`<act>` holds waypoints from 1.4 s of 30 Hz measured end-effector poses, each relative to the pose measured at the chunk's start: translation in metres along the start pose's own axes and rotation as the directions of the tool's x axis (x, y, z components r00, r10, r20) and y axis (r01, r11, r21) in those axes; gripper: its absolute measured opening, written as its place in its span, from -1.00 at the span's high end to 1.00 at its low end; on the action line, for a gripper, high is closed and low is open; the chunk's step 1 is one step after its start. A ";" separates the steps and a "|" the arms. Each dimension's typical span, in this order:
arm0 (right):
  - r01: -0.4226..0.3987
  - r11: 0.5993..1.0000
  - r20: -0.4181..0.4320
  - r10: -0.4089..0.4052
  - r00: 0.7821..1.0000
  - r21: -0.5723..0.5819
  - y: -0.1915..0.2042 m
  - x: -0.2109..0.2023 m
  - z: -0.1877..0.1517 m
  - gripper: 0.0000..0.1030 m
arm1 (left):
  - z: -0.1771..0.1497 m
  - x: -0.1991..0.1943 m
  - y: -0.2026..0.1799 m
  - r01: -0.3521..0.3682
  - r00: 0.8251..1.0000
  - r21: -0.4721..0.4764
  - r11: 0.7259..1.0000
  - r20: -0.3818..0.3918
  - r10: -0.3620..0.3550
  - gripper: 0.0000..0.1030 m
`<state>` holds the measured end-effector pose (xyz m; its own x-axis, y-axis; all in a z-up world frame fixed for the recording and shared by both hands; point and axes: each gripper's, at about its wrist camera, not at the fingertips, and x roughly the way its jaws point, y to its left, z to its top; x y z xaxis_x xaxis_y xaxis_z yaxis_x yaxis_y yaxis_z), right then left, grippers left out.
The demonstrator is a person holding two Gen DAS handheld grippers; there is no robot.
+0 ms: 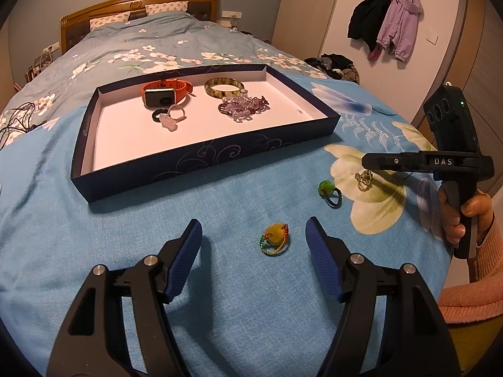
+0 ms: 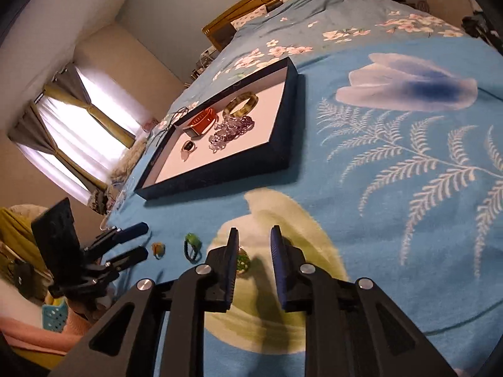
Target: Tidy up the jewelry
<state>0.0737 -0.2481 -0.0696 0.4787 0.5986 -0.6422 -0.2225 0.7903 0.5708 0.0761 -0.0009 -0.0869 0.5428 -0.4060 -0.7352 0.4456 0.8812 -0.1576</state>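
Note:
A dark blue tray (image 1: 201,169) with a white floor lies on the bed and holds an orange watch (image 1: 163,92), a mottled bangle (image 1: 223,86), a purple bead bracelet (image 1: 243,106) and small rings (image 1: 169,117). On the blue blanket lie a yellow-stone ring (image 1: 274,238), a green-stone ring (image 1: 328,192) and a gold ring (image 1: 364,180). My left gripper (image 1: 254,231) is open, its fingers on either side of the yellow-stone ring. My right gripper (image 2: 254,240) is open just above the gold ring (image 2: 242,262), which lies between its fingers.
The tray (image 2: 279,154) sits toward the bed's middle, with flowered bedding and a wooden headboard (image 1: 138,8) behind it. Coats hang on the wall (image 1: 389,19) at right. Black cables (image 1: 15,122) lie at the bed's left edge. A curtained window (image 2: 78,132) is at left.

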 end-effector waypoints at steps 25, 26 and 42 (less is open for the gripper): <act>0.196 0.916 0.033 -0.197 0.980 -0.350 0.056 0.003 -0.016 0.81 | 0.000 0.003 0.002 0.010 1.000 -0.013 1.000 -0.011 -0.010 -0.41; 0.189 0.919 0.046 -0.185 0.982 -0.346 0.056 -0.001 -0.014 0.84 | 0.000 0.003 0.003 0.011 1.000 -0.014 1.000 -0.011 -0.011 -0.41; 0.151 0.945 -0.024 -0.165 0.986 -0.292 0.043 0.012 -0.013 0.50 | 0.000 0.006 0.003 0.015 1.000 -0.019 1.000 -0.016 -0.015 -0.42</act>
<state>0.0589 -0.2053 -0.0590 0.4885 0.4632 -0.7395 -0.3858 0.8748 0.2932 0.0807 -0.0005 -0.0916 0.5242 -0.4155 -0.7434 0.4400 0.8795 -0.1813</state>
